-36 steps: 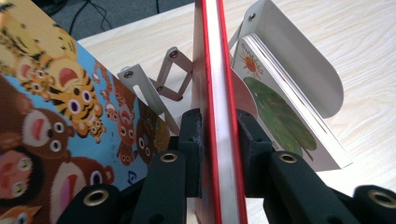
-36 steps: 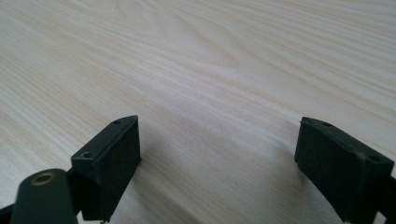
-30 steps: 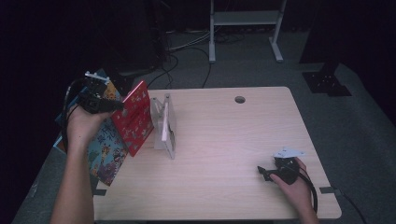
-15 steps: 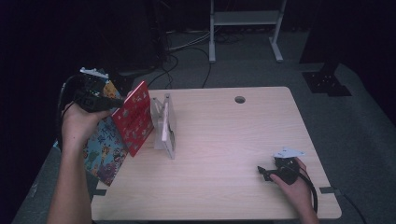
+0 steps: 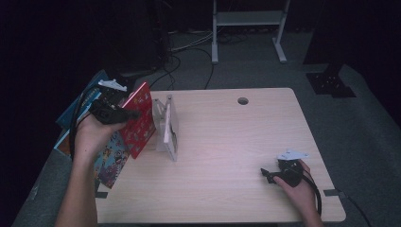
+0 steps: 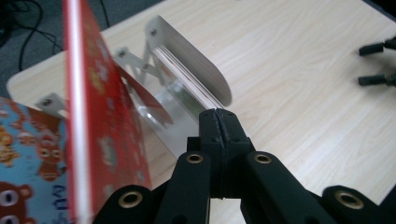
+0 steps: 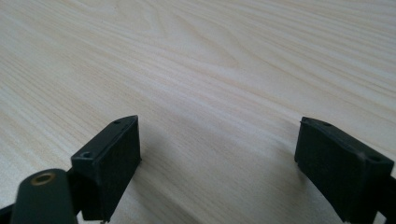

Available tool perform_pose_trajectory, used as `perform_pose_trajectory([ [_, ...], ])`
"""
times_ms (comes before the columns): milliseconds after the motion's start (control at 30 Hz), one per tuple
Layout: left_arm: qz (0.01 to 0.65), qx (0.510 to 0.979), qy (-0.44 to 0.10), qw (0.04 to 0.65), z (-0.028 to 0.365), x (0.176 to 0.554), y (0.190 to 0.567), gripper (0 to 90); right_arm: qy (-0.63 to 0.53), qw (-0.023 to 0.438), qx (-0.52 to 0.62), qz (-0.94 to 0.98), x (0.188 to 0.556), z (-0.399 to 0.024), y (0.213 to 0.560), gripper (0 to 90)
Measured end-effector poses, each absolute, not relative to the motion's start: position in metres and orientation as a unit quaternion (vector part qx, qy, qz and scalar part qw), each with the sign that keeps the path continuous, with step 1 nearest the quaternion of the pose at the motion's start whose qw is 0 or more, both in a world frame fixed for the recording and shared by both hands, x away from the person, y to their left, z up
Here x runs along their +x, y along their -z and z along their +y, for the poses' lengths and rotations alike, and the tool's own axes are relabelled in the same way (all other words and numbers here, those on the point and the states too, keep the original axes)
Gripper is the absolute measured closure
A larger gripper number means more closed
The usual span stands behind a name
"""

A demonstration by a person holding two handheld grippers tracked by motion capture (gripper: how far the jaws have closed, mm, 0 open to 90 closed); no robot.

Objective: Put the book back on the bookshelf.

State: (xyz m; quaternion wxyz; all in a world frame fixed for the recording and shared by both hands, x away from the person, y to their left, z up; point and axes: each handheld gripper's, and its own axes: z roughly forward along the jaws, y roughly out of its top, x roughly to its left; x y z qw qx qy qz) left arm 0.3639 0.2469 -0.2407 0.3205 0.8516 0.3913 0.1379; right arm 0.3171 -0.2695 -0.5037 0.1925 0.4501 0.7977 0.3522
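Likely stiff, light and slick, the thin red picture book [image 5: 141,118] wants gripping by its top edge; left gripper [image 6: 218,122] pinched empty, right gripper [image 7: 219,161] wide.

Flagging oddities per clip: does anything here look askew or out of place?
Yes. The red picture book leans tilted beside the white expanding book rack rather than in it, and the blue bear-patterned book overhangs the wooden table's left edge.
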Motion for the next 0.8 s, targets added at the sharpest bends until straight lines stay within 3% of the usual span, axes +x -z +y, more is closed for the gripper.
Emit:
perform_pose_trajectory([
  [800,0.355,0.879,-0.099,0.303,0.214,0.343,0.280,87.0,-0.352,0.192,0.450,0.798,0.317,-0.270,0.504,13.5],
])
